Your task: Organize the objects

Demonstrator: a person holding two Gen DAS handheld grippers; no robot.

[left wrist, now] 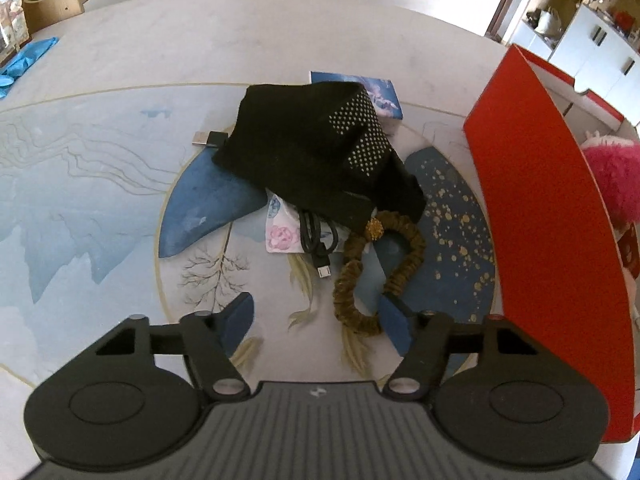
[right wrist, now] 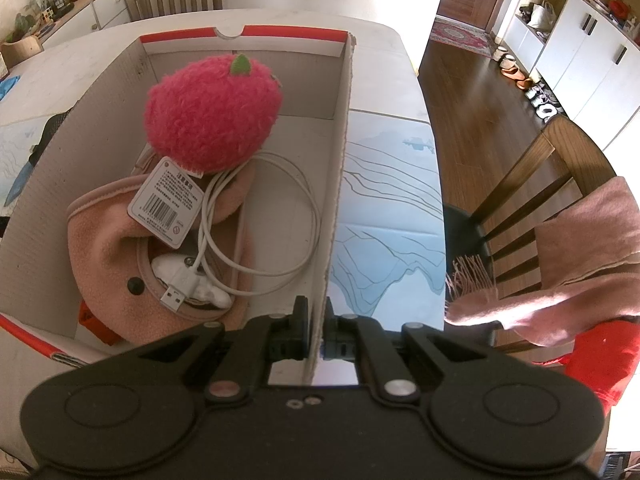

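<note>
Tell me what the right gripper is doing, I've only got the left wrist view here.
Observer: The right gripper is shut on the box wall, gripping its top edge.
Operator: What's inside besides the plush?
Observer: A coiled white cable, lying partly on a pink hat.
Operator: Any room left in there?
Observer: Yes, bare box floor shows beside the plush, next to that wall.
</note>
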